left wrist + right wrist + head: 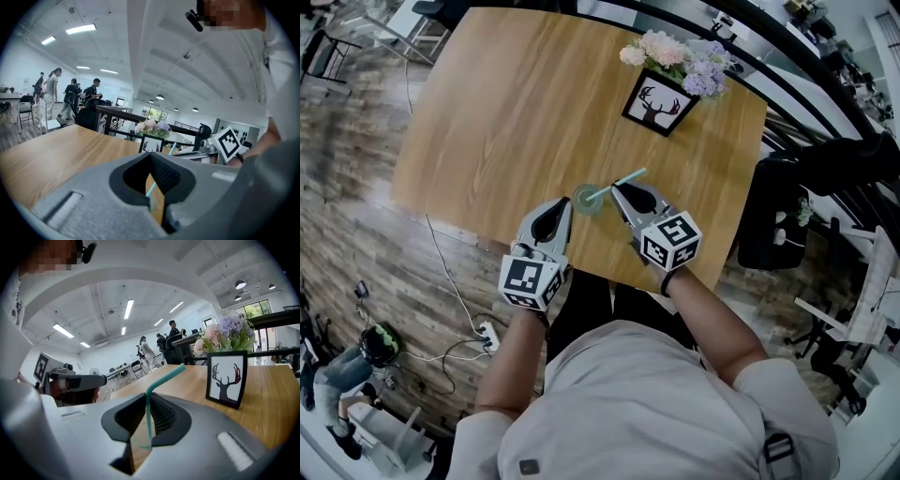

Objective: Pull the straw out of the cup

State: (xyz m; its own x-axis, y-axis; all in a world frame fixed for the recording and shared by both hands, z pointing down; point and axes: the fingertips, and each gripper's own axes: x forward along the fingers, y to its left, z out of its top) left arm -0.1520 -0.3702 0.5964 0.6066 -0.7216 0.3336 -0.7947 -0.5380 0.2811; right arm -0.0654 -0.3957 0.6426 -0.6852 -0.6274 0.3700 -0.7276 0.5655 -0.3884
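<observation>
The cup point(588, 199) is sitting near the table's point(487, 112) near edge. The left gripper point(569, 201) is pinching its rim, jaws nearly together, while the right gripper point(614, 189) is clamping the teal straw point(628, 178) standing in it.

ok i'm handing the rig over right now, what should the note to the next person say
Left gripper: jaws closed to a slit at the near edge of the cup, apparently pinching its wall.
Right gripper: shut on the straw, below its bend, just above the cup's rim.
Things: the cup stands upright near the front edge of the table. The straw is in it, leaning away to the right.
Done: both grips look set.
Left: the straw is not yet out. Probably lift the right gripper to draw it clear while the left steadies the cup.
</observation>
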